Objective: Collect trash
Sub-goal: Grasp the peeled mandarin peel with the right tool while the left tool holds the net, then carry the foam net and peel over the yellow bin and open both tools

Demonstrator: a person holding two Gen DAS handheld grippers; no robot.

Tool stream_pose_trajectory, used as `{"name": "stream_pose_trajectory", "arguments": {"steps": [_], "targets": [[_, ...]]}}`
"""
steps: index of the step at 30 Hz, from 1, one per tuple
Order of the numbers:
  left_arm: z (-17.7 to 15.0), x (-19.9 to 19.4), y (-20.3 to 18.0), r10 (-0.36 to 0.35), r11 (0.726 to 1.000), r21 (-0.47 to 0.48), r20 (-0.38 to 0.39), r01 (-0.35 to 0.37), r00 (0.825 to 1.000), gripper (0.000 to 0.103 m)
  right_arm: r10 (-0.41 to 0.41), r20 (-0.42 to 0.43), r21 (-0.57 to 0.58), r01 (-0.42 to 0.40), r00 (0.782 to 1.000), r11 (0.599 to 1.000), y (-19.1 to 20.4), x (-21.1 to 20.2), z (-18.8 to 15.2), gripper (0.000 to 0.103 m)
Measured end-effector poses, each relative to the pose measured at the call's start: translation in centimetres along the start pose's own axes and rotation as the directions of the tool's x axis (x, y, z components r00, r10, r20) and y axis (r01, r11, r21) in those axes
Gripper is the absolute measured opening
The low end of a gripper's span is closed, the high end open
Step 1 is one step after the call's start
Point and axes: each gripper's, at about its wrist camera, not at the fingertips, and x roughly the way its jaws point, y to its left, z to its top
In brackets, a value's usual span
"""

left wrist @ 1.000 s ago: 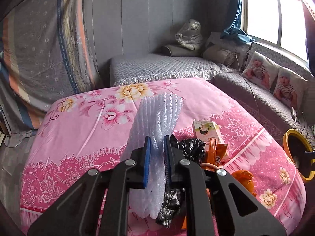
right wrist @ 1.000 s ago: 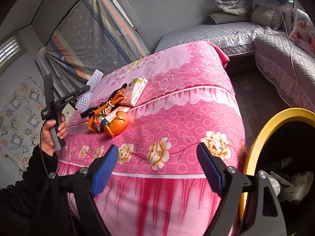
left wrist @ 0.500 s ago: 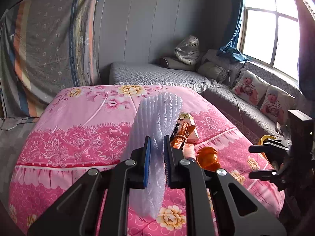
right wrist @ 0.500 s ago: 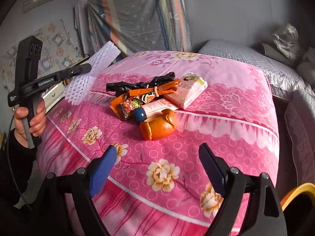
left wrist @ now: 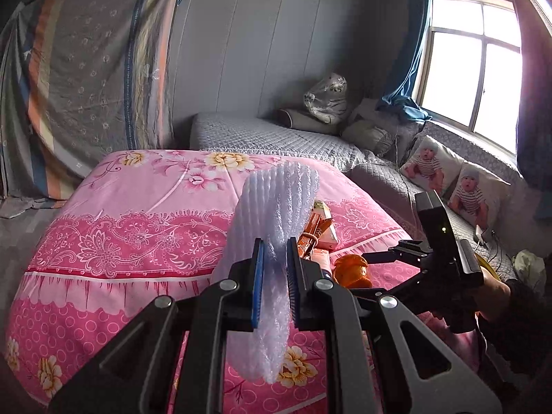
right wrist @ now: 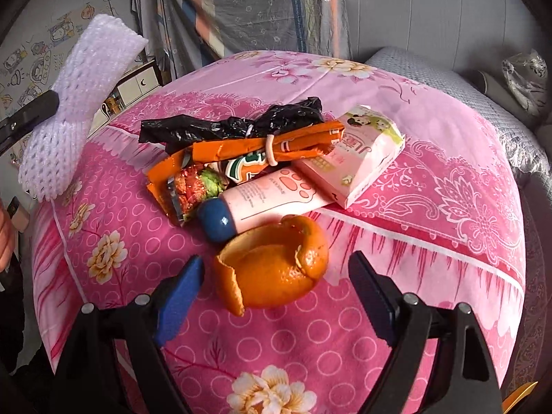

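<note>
My left gripper (left wrist: 275, 272) is shut on a white foam net sleeve (left wrist: 272, 227) and holds it in the air in front of the pink bed; the sleeve also shows in the right wrist view (right wrist: 79, 110). My right gripper (right wrist: 272, 296) is open, its fingers on either side of an orange peel (right wrist: 272, 269) on the bedspread, close to it. Behind the peel lie a pink tube with a blue cap (right wrist: 265, 200), an orange snack wrapper (right wrist: 241, 158), a black plastic bag (right wrist: 234, 124) and a pink carton (right wrist: 358, 151).
The trash lies on a pink flowered bedspread (right wrist: 431, 241). A grey quilted sofa (left wrist: 276, 134) with baby-print cushions (left wrist: 448, 176) runs behind and right of the bed. A striped cloth (left wrist: 86, 79) hangs at the left. A yellow rim (right wrist: 517, 400) shows at lower right.
My right gripper has swung from the yellow-rimmed bin to the bed and closed in on the orange peel. My left gripper has pulled back from the pile with the foam sleeve.
</note>
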Motion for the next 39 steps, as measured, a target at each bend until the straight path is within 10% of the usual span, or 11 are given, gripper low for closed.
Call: {"name": "stream_pose_trajectory", "arguments": {"steps": [6,21,39], "targets": [[-0.2,-0.6,-0.1,0.005,1.000,-0.003,0.007,-0.005,1.000,0.012,0.034,-0.031,0.051,-0.032,0.999,0.998,-0.3,0.5,0.7,0.054],[-0.2,-4.5,-5.9,0.010,0.998,0.054,0.073,-0.014,0.997,0.012,0.266,0.088,0.183,-0.279,0.960,0.943,1.3,-10.0,-4.7,0.051],[-0.2,-4.6,-19.8,-0.159,0.961,0.230,0.016,0.151,0.987,0.012,0.159,0.280,0.352,-0.256,0.947,0.900,-3.5,-19.5,-13.5,0.051]]}}
